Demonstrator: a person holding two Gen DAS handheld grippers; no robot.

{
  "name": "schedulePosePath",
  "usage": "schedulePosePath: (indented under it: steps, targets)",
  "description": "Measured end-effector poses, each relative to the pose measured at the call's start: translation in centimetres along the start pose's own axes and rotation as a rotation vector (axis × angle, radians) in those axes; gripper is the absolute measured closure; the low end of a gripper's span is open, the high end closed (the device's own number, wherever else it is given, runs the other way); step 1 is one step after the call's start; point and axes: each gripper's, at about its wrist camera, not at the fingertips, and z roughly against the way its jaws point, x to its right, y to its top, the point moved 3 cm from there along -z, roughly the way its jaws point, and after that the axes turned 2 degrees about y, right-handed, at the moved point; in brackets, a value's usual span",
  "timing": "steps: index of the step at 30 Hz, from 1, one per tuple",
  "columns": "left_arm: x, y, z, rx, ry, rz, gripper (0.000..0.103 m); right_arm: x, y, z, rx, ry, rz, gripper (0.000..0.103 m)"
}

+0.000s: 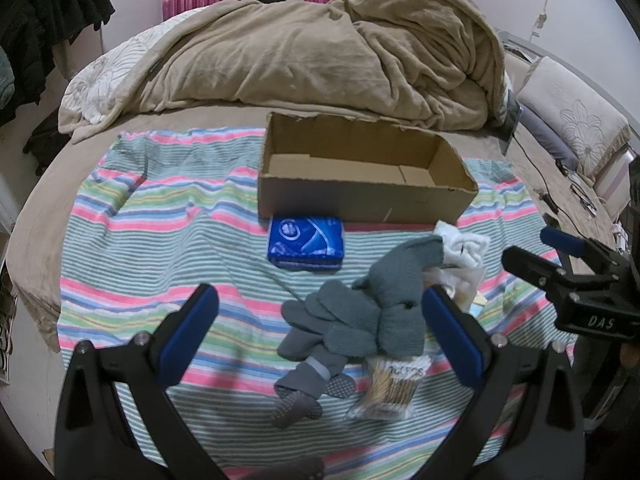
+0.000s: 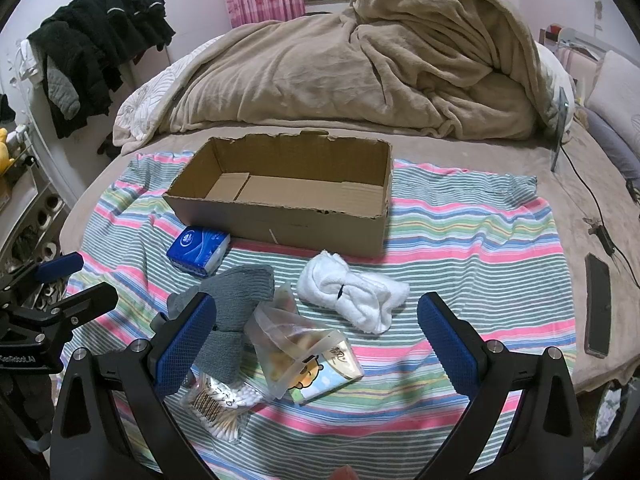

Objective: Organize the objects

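An empty cardboard box [image 1: 360,196] [image 2: 280,224] stands on a striped cloth [image 1: 160,248] [image 2: 460,240] on the bed. In front of it lie a blue tissue pack [image 1: 306,242] [image 2: 198,250], grey socks [image 1: 360,320] [image 2: 236,300], a white rolled cloth [image 1: 464,246] [image 2: 352,288], a bag of cotton swabs [image 1: 394,384] [image 2: 220,404] and a clear snack bag [image 2: 304,356]. My left gripper [image 1: 320,320] [image 2: 76,284] is open above the grey socks. My right gripper [image 2: 316,328] [image 1: 540,252] is open above the snack bag.
A bunched tan blanket [image 1: 320,48] [image 2: 380,64] lies behind the box. A phone [image 2: 598,304] and a cable [image 2: 600,220] lie on the bed to the right. Pillows [image 1: 568,120] sit far right. Dark clothes [image 2: 96,48] hang at the left.
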Motion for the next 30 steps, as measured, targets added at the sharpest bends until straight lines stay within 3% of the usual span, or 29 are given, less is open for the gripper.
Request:
schedulePosePath:
  steps: [30]
  targets:
    - [-0.22, 0.17, 0.31, 0.003, 0.003, 0.001, 0.001, 0.38, 0.11, 0.27, 0.002, 0.002, -0.004, 0.001]
